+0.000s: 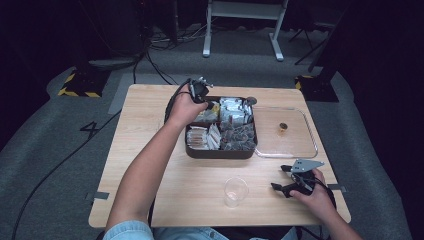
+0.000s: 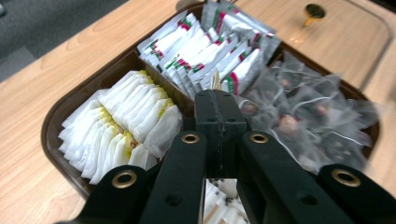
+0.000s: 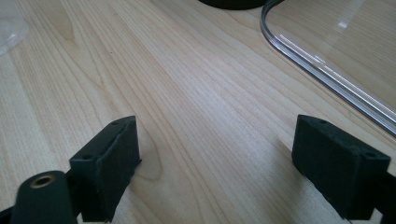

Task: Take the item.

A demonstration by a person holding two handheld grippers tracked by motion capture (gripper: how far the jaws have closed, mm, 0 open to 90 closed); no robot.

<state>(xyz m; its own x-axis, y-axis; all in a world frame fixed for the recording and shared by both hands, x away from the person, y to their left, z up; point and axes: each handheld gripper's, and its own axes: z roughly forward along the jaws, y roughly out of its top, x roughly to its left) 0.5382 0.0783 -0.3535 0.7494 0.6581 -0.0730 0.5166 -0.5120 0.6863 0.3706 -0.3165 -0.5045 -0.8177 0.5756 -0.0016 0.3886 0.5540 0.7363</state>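
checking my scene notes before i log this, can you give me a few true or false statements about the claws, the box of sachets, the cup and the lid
1. The left claw is over the brown compartment box, its jaws closed. True.
2. The right claw is clamped on the clear plastic cup. False: it is open and empty near the table's right edge, and the cup stands apart to its left.
3. The clear lid covers the box. False: it lies flat on the table to the box's right, knob up.
4. The box holds white sachets in one compartment and mesh tea bags in another. True.
5. The cup lies on its side. False: it stands upright.
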